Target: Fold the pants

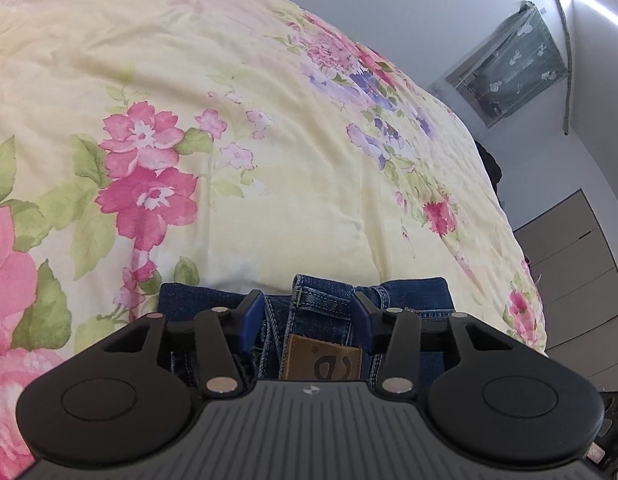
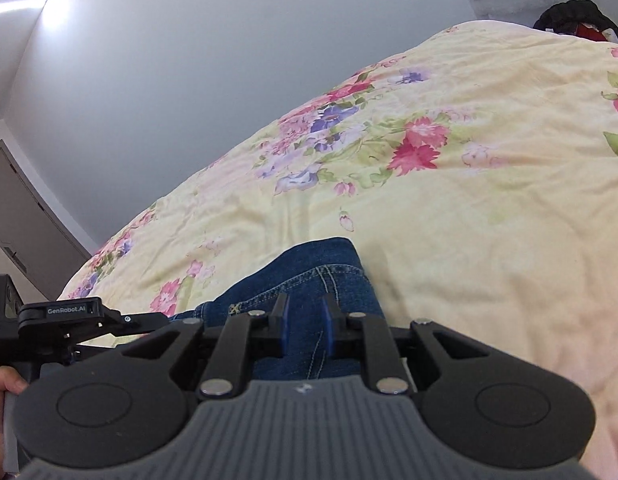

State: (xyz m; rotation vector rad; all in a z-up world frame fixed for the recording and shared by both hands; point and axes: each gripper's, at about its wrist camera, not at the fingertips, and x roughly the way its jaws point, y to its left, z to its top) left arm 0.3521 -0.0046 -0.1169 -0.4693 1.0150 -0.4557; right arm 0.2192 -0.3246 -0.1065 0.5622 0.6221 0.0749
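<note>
Open quilt ahead of both grippers, denim right under them

In front of my left gripper (image 1: 307,312) the flowered bed quilt (image 1: 237,80) lies bare to its far edge, so I have free passage forward and to the left; only the bunched jeans (image 1: 309,320) fill the gap between my fingers. Ahead and right of my right gripper (image 2: 305,320) the quilt is likewise bare. A dark pile of clothes (image 2: 577,18) sits at the bed's far corner.
</note>
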